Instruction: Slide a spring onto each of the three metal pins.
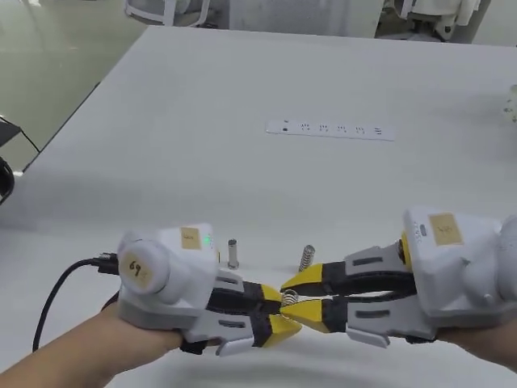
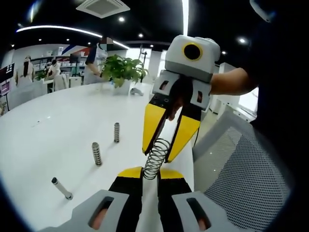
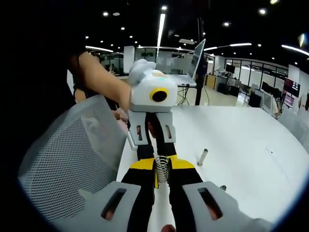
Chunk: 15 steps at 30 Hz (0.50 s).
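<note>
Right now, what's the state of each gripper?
Left gripper: shut on the spring.
Right gripper: jaws flank the same spring's other end; whether they clamp it cannot be told.

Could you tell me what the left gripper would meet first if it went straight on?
The left gripper would first meet the spring, already at its tips, then probably the right gripper, which faces it head-on just beyond.

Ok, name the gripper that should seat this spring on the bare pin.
Left. Both tongs seem to pinch the spring, but the bare pin stands just beyond the left gripper; the right gripper is farther from it.
</note>
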### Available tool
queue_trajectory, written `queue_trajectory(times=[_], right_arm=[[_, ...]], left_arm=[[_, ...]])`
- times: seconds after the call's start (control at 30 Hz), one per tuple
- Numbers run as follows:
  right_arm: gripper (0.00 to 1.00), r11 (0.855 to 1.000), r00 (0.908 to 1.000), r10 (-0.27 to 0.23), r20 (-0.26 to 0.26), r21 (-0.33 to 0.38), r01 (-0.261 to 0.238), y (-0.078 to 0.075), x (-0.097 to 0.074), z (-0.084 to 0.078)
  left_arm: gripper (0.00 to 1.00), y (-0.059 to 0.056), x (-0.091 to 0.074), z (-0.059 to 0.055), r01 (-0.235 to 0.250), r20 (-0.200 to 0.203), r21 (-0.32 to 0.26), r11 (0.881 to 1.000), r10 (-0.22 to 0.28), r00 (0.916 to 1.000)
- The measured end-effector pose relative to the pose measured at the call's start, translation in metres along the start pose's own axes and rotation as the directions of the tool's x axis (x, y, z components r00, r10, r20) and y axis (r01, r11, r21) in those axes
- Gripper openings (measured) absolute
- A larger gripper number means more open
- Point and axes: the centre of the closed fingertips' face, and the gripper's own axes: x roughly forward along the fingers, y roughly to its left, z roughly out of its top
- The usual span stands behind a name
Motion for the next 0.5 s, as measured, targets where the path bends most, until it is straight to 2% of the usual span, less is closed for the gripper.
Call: queue_trajectory(times=[0.17, 0.33, 0.43, 0.5], right_arm=[[0.07, 1.0, 0.9999, -0.005, 0.013, -0.007, 0.005, -0.0011, -0.0012, 0.0016], [0.07, 1.0, 0.9999, -0.006, 0.016, -0.012, 0.007, -0.0014, 0.0003, 0.0023], [0.07, 1.0, 0.9995, -0.027, 0.014, -0.015, 0.027, -0.0053, 0.0009, 0.001], [0.07, 0.999, 0.9991, -0.038, 0.017, -0.008, 0.038, -0.0082, 0.0004, 0.0005]], left_arm=[[0.03, -0.0005, -0.001, 0.0017, -0.001, 0.019, -0.031, 1.0, 0.002, 0.9998], [0.04, 0.0001, -0.0025, 0.0008, -0.003, 0.017, -0.053, 0.999, 0.004, 0.9998], [0.09, 0.0024, -0.0054, -0.0003, -0.013, 0.012, -0.098, 0.995, 0.014, 0.9998], [0.11, 0.0041, -0.0068, -0.0011, -0.023, 0.015, -0.081, 0.996, 0.024, 0.9996]])
